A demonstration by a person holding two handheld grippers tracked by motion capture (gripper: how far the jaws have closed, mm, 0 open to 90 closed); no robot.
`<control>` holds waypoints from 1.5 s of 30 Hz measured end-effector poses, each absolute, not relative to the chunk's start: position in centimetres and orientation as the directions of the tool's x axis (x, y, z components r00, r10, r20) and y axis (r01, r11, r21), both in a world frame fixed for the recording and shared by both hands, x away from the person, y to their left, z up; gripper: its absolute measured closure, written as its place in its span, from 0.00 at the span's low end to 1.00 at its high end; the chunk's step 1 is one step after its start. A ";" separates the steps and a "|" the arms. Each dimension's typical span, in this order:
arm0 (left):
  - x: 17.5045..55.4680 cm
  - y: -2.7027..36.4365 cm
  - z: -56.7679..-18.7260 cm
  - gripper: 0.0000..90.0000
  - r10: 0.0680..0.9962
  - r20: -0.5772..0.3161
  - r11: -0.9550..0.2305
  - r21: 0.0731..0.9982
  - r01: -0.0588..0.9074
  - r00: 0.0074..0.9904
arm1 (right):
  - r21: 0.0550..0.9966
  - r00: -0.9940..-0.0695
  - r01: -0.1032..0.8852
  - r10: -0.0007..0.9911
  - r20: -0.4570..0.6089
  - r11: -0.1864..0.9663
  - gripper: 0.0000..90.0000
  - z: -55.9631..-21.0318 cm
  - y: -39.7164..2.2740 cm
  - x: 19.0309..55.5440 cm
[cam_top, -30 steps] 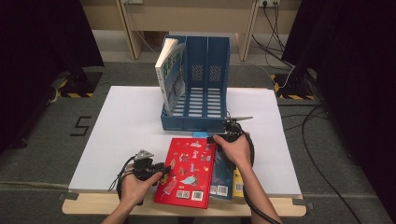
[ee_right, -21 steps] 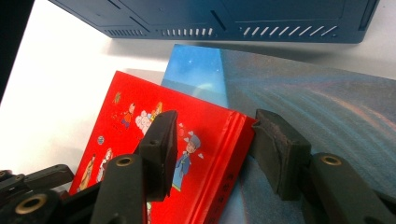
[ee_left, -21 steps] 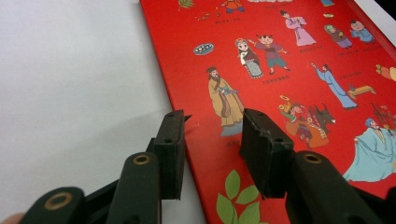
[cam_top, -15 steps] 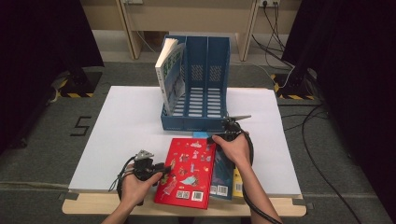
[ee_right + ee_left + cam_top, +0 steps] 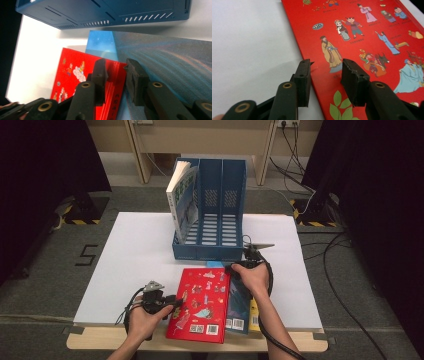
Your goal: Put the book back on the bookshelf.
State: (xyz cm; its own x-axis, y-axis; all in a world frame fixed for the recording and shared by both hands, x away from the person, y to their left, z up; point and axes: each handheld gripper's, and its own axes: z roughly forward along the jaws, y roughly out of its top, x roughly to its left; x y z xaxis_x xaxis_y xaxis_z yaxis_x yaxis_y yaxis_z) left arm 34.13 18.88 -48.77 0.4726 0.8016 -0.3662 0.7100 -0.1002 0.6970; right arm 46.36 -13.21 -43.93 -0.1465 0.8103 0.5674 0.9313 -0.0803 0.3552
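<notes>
Dark curtains close off both sides of the room, and between them a white table (image 5: 140, 260) carries a blue file rack (image 5: 212, 215) with one book (image 5: 182, 202) standing tilted in its left-hand slot. Nearer the person lies a red picture book (image 5: 200, 305), flat on top of a dark blue book (image 5: 239, 302), with a yellow one (image 5: 254, 314) peeking out from under that.

What has just changed is at the right gripper (image 5: 115, 65): its jaws have just been closing, and they now straddle the red book's spine edge at its far right corner, one jaw over the cover and the other against the blue book beside it. The red edge sits between the pads, though I cannot tell for sure that they are pressing on it yet. The left gripper (image 5: 325, 66) hovers low at the book's near left edge with its jaws parted, one over the white table and one over the red cover, pinching nothing.

To my eye this is the start of the pickup: the right side is taking hold of the spine so the book can be lifted and stood in a free slot of the rack, while the left waits to steady the other edge.
</notes>
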 end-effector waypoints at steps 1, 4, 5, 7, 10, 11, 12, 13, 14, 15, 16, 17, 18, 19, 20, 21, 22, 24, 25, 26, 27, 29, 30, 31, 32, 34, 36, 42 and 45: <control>34.2 19.1 -48.7 0.63 0.792 -0.384 -0.087 0.698 0.710 0.474 | 0.350 -0.141 0.932 0.803 0.580 -0.090 0.81 -43.9 -13.3 46.4; 34.4 19.7 -48.1 0.62 0.789 -0.394 -0.054 0.720 0.692 0.472 | 0.350 -0.153 0.933 0.782 0.604 -0.088 0.83 -43.9 -13.6 46.5; 34.5 19.8 -47.8 0.61 0.791 -0.390 -0.046 0.730 0.682 0.472 | 0.349 -0.154 0.933 0.780 0.607 -0.087 0.84 -43.9 -13.7 46.5; 34.6 20.2 -47.4 0.60 0.792 -0.390 -0.039 0.735 0.677 0.470 | 0.349 -0.158 0.933 0.768 0.620 -0.090 0.85 -43.8 -13.8 46.5; 34.7 20.4 -47.2 0.59 0.795 -0.389 -0.035 0.737 0.675 0.466 | 0.361 -0.175 0.928 0.743 0.646 -0.096 0.87 -43.5 -13.9 46.5; 34.7 20.4 -47.2 0.59 0.794 -0.389 -0.034 0.739 0.673 0.467 | 0.367 -0.182 0.926 0.740 0.648 -0.093 0.87 -43.3 -14.0 46.5; 34.7 20.5 -47.1 0.58 0.793 -0.390 -0.033 0.741 0.671 0.469 | 0.367 -0.184 0.925 0.731 0.657 -0.097 0.87 -43.1 -13.9 46.5; 34.7 20.5 -47.1 0.58 0.793 -0.392 -0.029 0.741 0.671 0.467 | 0.369 -0.193 0.925 0.728 0.658 -0.089 0.88 -43.0 -14.0 46.5; 34.7 20.5 -47.1 0.58 0.793 -0.392 -0.029 0.741 0.671 0.467 | 0.374 -0.199 0.923 0.720 0.665 -0.091 0.88 -42.8 -14.0 46.5; 34.7 20.6 -47.0 0.58 0.792 -0.397 -0.020 0.743 0.669 0.464 | 0.378 -0.205 0.922 0.714 0.669 -0.089 0.89 -42.7 -14.0 46.4; 34.7 20.6 -46.9 0.58 0.791 -0.399 -0.016 0.744 0.668 0.464 | 0.382 -0.213 0.920 0.706 0.675 -0.088 0.89 -42.5 -14.0 46.4; 34.7 20.6 -46.9 0.58 0.791 -0.399 -0.016 0.744 0.668 0.464 | 0.382 -0.213 0.920 0.706 0.675 -0.088 0.89 -42.5 -14.0 46.4; 34.7 20.8 -46.8 0.57 0.790 -0.405 -0.007 0.745 0.667 0.460 | 0.386 -0.222 0.918 0.690 0.689 -0.091 0.90 -42.1 -14.0 46.3; 34.7 20.8 -46.7 0.57 0.789 -0.404 -0.005 0.749 0.663 0.463 | 0.398 -0.233 0.913 0.688 0.688 -0.088 0.90 -42.0 -14.0 46.3; 34.7 20.9 -46.6 0.57 0.787 -0.408 0.001 0.751 0.660 0.462 | 0.403 -0.241 0.911 0.681 0.692 -0.087 0.90 -41.9 -13.9 46.3; 34.7 21.0 -46.4 0.57 0.788 -0.405 0.003 0.756 0.655 0.464 | 0.408 -0.247 0.909 0.676 0.694 -0.087 0.91 -41.6 -13.9 46.2; 34.7 21.1 -46.3 0.57 0.788 -0.406 0.008 0.758 0.652 0.463 | 0.412 -0.252 0.906 0.667 0.701 -0.092 0.91 -41.4 -13.7 46.2; 34.7 21.2 -46.1 0.57 0.787 -0.408 0.011 0.759 0.651 0.462 | 0.424 -0.264 0.901 0.664 0.699 -0.089 0.91 -41.2 -13.7 46.1; 34.7 21.3 -46.1 0.56 0.786 -0.409 0.014 0.763 0.646 0.465 | 0.435 -0.274 0.896 0.658 0.702 -0.091 0.91 -40.9 -13.5 46.0; 34.7 21.4 -45.9 0.56 0.787 -0.410 0.021 0.764 0.645 0.460 | 0.444 -0.285 0.891 0.652 0.703 -0.090 0.91 -40.6 -13.4 46.0; 34.7 21.6 -45.8 0.55 0.788 -0.412 0.027 0.766 0.642 0.458 | 0.464 -0.307 0.882 0.641 0.704 -0.087 0.91 -40.1 -13.2 45.8; 34.7 21.8 -45.6 0.55 0.788 -0.412 0.037 0.772 0.634 0.457 | 0.483 -0.326 0.871 0.634 0.702 -0.087 0.91 -39.6 -13.1 45.7; 34.7 22.0 -45.5 0.55 0.790 -0.412 0.041 0.774 0.632 0.454 | 0.497 -0.340 0.864 0.631 0.698 -0.085 0.91 -39.3 -12.9 45.6; 34.8 22.1 -45.4 0.54 0.790 -0.414 0.047 0.776 0.629 0.452 | 0.506 -0.350 0.858 0.625 0.698 -0.085 0.91 -39.0 -12.8 45.5; 34.9 22.2 -45.3 0.54 0.791 -0.413 0.049 0.778 0.626 0.451 | 0.518 -0.363 0.851 0.619 0.697 -0.084 0.91 -38.7 -12.7 45.5; 35.1 22.4 -45.2 0.54 0.793 -0.415 0.056 0.779 0.624 0.446 | 0.538 -0.384 0.839 0.611 0.692 -0.082 0.91 -38.2 -12.5 45.3; 35.3 22.6 -45.0 0.54 0.790 -0.421 0.064 0.779 0.624 0.446 | 0.556 -0.405 0.828 0.606 0.685 -0.076 0.91 -37.7 -12.3 45.2; 36.3 23.0 -44.5 0.61 0.793 -0.417 0.072 0.788 0.611 0.444 | 0.578 -0.425 0.812 0.593 0.684 -0.084 0.91 -36.9 -12.2 45.2; 36.5 23.4 -44.1 0.75 0.835 -0.368 0.067 0.806 0.588 0.409 | 0.581 -0.426 0.809 0.594 0.682 -0.086 0.91 -36.9 -12.2 45.2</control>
State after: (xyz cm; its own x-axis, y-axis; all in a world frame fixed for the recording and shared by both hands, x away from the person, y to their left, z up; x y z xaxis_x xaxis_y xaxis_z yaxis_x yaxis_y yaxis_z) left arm 36.46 23.39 -44.06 0.4090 0.8349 -0.3684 0.5883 0.0673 0.8058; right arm 45.22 -12.23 -36.92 -0.4265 0.5941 0.6820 0.8093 -0.0861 0.5810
